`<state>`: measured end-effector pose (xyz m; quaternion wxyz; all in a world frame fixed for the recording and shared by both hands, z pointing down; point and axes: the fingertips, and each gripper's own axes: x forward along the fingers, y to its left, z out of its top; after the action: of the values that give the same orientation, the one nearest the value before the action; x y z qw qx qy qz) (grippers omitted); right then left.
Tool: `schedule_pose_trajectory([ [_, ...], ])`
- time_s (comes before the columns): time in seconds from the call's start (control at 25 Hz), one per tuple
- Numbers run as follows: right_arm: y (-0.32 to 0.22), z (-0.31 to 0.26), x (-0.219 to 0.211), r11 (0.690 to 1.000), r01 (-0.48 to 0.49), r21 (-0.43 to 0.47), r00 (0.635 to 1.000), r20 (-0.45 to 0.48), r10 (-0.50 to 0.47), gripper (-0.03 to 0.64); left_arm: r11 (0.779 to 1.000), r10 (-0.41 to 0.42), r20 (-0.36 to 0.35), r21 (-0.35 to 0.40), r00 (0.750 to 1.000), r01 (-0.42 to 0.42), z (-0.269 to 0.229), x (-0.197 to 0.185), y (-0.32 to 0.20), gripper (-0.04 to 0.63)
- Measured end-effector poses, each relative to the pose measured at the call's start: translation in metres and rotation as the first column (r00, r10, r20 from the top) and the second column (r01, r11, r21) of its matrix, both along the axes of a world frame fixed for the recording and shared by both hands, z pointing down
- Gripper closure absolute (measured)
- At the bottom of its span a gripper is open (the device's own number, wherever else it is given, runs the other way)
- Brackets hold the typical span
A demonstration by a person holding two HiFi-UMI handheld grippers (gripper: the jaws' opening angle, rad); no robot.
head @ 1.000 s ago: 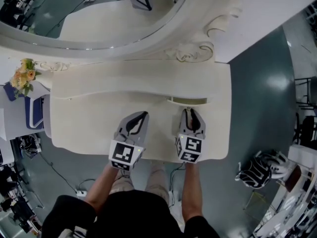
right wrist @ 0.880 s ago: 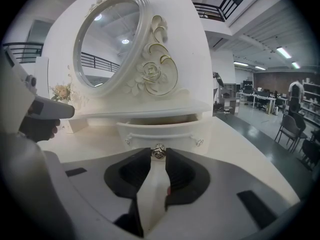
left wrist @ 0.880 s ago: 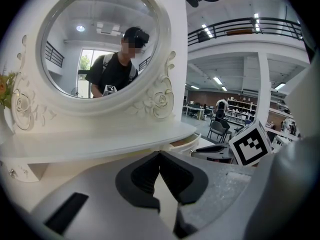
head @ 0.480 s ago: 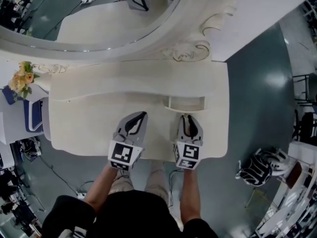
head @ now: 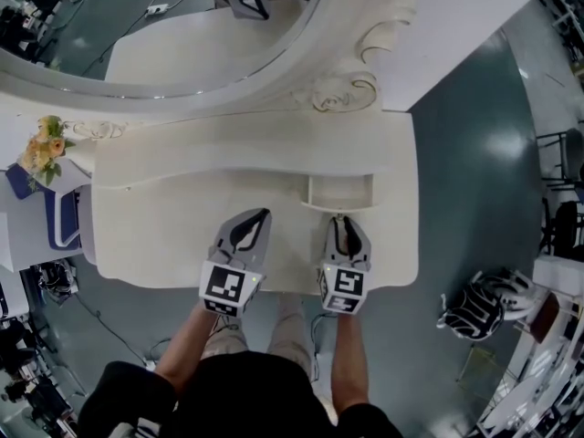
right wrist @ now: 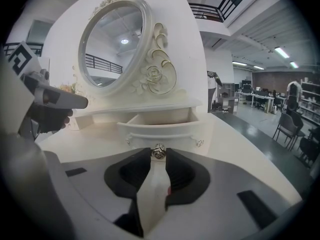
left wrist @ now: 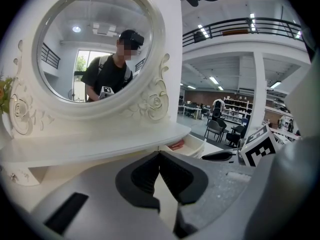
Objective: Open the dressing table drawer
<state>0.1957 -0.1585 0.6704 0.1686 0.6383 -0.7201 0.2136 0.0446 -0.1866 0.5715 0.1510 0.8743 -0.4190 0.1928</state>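
The white dressing table (head: 182,235) stands below me, under its oval mirror (head: 173,35). Its small drawer (head: 340,192) at the right stands partly pulled out, with the cavity showing. My right gripper (head: 344,220) is shut on the drawer's small metal knob (right wrist: 158,152), which sits between the fingertips in front of the drawer front (right wrist: 162,130). My left gripper (head: 264,213) hovers over the tabletop left of the drawer, jaws together and holding nothing. In the left gripper view the left gripper (left wrist: 159,156) points at the shelf edge, and a pinkish item (left wrist: 175,145) shows inside the drawer.
A bunch of flowers (head: 41,149) and a blue-and-white object (head: 60,215) sit off the table's left end. A black-and-white striped object (head: 474,313) lies on the floor at the right. The carved mirror frame (head: 342,89) rises behind the drawer.
The drawer has slid further out towards me, its opening now wider. My right gripper has drawn back with the knob. The left gripper has stayed put.
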Motion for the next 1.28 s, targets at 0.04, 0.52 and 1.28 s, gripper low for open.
schedule_pose_trajectory([
  [0.04,0.0,0.0,0.0,1.0,-0.001,0.0,1.0,0.0,0.001,0.523,1.0,0.001,0.001,0.002,1.0,-0.001,-0.001,0.0,0.0,0.592],
  [0.52,0.002,-0.001,0.004,1.0,-0.029,0.004,1.0,-0.011,0.029,0.466,0.999,0.012,0.0,0.043,1.0,-0.012,-0.015,-0.004,0.001,0.592],
  [1.28,0.013,-0.146,-0.043,0.976,-0.015,0.218,0.998,-0.055,0.028,0.5,0.982,0.025,-0.052,0.188,0.998,-0.015,-0.119,-0.043,0.017,0.592],
])
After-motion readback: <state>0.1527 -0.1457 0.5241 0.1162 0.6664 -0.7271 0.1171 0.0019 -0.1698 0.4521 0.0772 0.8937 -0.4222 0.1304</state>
